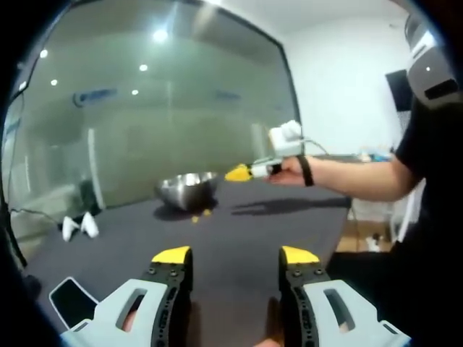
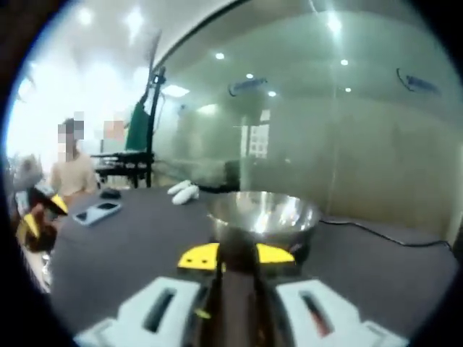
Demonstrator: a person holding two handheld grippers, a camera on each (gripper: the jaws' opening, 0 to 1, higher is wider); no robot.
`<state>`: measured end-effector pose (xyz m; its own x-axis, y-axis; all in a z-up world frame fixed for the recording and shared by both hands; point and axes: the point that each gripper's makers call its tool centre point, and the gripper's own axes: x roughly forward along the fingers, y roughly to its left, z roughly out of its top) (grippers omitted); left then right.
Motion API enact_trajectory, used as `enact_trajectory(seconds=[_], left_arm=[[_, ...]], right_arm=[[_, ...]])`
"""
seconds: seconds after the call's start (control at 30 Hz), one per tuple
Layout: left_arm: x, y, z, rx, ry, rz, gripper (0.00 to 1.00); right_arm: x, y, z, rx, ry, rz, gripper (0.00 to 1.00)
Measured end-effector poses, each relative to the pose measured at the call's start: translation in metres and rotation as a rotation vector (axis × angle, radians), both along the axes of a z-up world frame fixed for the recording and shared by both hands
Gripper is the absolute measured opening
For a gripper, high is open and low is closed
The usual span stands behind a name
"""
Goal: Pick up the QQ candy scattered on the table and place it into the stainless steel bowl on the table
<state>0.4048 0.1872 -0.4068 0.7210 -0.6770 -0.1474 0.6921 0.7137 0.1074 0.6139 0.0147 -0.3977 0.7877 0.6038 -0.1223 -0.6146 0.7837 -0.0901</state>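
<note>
In the left gripper view, the left gripper (image 1: 235, 256), white-bodied with yellow-tipped jaws, stands with its jaws spread wide and nothing between them, hovering above the near part of the dark grey table (image 1: 246, 231). Farther along the table, the round stainless steel bowl (image 1: 188, 189) sits toward the far left, close to the large glass wall (image 1: 159, 108), and small yellow QQ candy pieces (image 1: 201, 214) lie on the tabletop just at its near side. The right gripper (image 1: 240, 173) comes in from the right, held in the person's hand (image 1: 289, 172), its yellow tips up above the table just right of the bowl; whether they pinch anything cannot be told from here. In the right gripper view, the right gripper's (image 2: 236, 256) yellow tips sit close together with only a narrow gap, just before the bowl (image 2: 264, 217), and a small yellow bit (image 2: 203, 313) shows low between the jaws, too blurred to name. A black cable (image 2: 383, 233) runs on the table right of the bowl. To the left lie two white oval objects (image 2: 182, 191) and a dark phone (image 2: 98, 211), with open tabletop between them and the bowl. The table's right edge in the left gripper view drops to a wooden floor (image 1: 358, 235).
</note>
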Motion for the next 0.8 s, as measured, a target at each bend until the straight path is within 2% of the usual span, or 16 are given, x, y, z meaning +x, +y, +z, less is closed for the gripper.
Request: enact_trajectory(seconds=[0.17, 0.27, 0.4, 0.57, 0.8], left_arm=[[-0.001, 0.000, 0.003, -0.004, -0.010, 0.000, 0.49], [-0.002, -0.001, 0.002, -0.007, -0.013, -0.007, 0.49], [-0.002, 0.000, -0.001, 0.001, -0.005, -0.008, 0.49], [-0.002, 0.004, 0.002, -0.005, -0.013, -0.003, 0.49], [-0.003, 0.003, 0.000, 0.006, -0.008, 0.000, 0.49]], right_arm=[[-0.018, 0.004, -0.015, -0.008, 0.025, 0.050, 0.19], [-0.020, 0.007, -0.025, -0.032, 0.050, 0.058, 0.19], [-0.016, 0.007, -0.032, -0.041, 0.065, 0.054, 0.19], [-0.005, 0.012, -0.043, -0.065, 0.093, 0.068, 0.19], [0.011, 0.030, -0.052, -0.100, 0.121, 0.101, 0.19]])
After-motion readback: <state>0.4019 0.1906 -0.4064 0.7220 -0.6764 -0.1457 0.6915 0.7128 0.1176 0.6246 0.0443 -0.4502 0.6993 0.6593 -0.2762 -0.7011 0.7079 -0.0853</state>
